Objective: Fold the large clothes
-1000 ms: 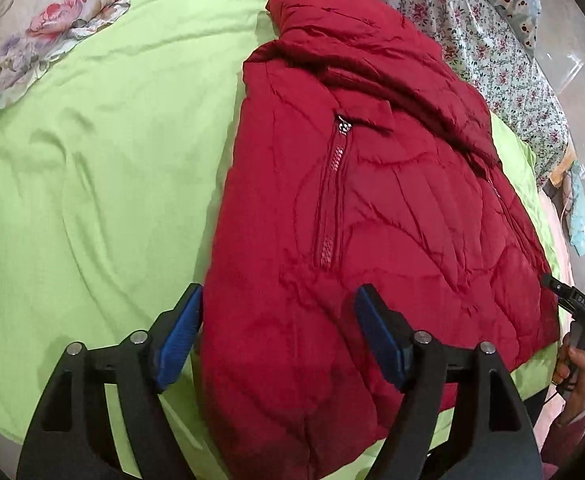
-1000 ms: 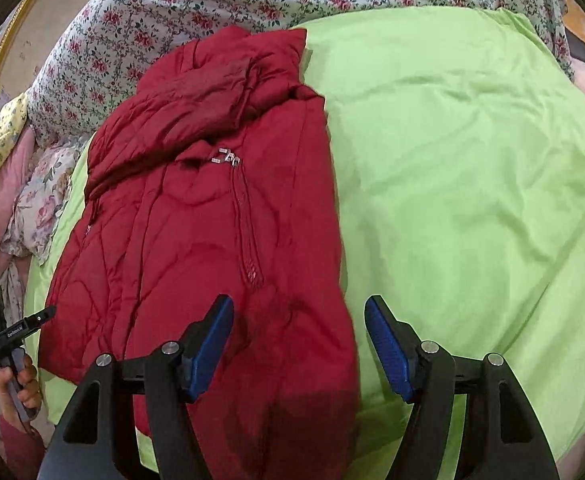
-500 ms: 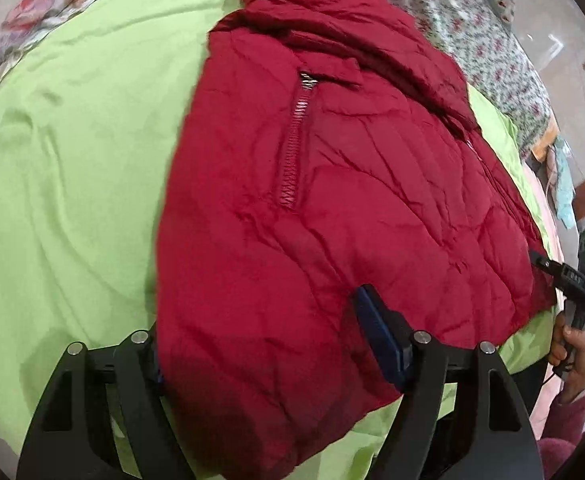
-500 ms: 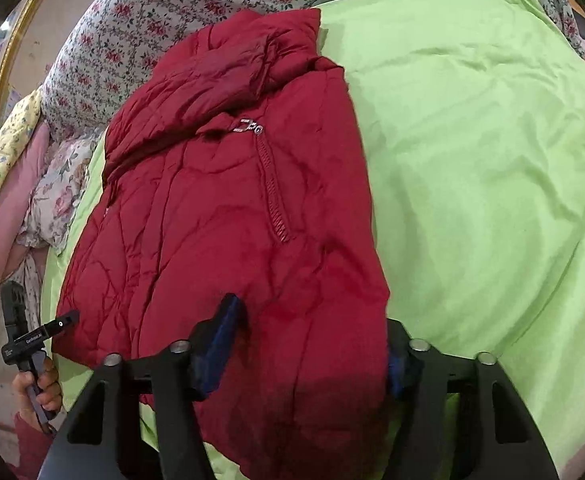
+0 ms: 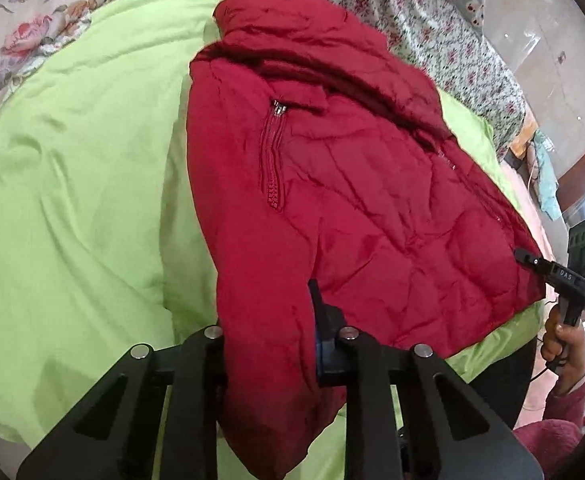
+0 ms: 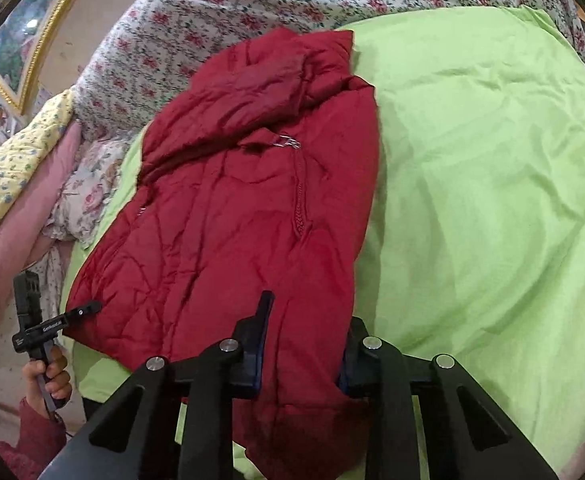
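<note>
Left wrist view: my left gripper (image 5: pixel 270 344), at six o'clock, has its jaws closing on a bunched corner of the red padded jacket (image 5: pixel 344 184); the cloth fills the gap between them and covers the left pad. The jacket lies spread on the lime-green sheet (image 5: pixel 72 200), running from my jaws up toward twelve o'clock, where its collar meets the floral bedding (image 5: pixel 432 28). A pocket zipper (image 5: pixel 273 160) runs lengthwise near the centre. At four o'clock my right hand (image 5: pixel 564 344) holds the handle of my other tool at the jacket's far hem corner. A flowered pillow (image 5: pixel 32 32) sits at ten o'clock.

Right wrist view: my right gripper (image 6: pixel 302 356), at six o'clock, likewise has its jaws closing on the jacket (image 6: pixel 232 220), a thick fold of the hem pinched between them. The garment stretches toward twelve o'clock. Bare green sheet (image 6: pixel 492 180) fills the three o'clock side. At eight o'clock my left hand (image 6: pixel 48 376) grips its tool beside the opposite hem corner. A gilt picture frame (image 6: pixel 24 60) stands at ten o'clock.
</note>
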A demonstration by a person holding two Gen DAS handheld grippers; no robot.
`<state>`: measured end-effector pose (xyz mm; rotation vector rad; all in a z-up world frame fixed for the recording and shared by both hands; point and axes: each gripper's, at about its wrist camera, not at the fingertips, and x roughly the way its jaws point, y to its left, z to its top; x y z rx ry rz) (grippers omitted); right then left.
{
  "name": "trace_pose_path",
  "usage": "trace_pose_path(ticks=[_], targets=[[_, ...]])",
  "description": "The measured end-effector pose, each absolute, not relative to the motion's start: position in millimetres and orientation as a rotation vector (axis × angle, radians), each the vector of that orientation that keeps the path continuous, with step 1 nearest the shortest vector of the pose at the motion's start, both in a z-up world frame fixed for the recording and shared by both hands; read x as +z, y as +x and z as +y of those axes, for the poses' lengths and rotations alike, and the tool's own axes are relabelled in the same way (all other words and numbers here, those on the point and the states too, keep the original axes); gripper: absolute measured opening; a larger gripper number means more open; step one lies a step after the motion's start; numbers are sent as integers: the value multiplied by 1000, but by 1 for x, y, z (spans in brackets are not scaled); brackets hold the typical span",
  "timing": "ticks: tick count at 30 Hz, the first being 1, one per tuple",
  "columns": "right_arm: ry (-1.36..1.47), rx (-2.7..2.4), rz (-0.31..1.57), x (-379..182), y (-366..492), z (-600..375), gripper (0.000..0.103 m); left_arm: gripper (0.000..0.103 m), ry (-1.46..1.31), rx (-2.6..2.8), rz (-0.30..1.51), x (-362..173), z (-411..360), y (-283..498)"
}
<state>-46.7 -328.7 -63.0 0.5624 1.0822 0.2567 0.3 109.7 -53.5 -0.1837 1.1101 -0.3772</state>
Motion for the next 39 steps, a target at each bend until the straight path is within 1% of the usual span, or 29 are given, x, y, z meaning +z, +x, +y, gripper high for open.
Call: trace_pose_path(ticks=[8, 14, 29, 39], targets=[[583, 341, 1013, -29, -52, -333, 22, 16, -218, -407, 1026, -17, 121, 5], [611, 373, 913, 0, -46, -342, 20, 16, -296, -415, 921, 19, 137, 22], [702, 332, 760, 14, 10, -369, 18, 16, -340, -385, 792, 54, 131, 81], [672, 247, 688, 20, 61, -375, 18, 17, -318, -309, 737, 69, 112, 127]])
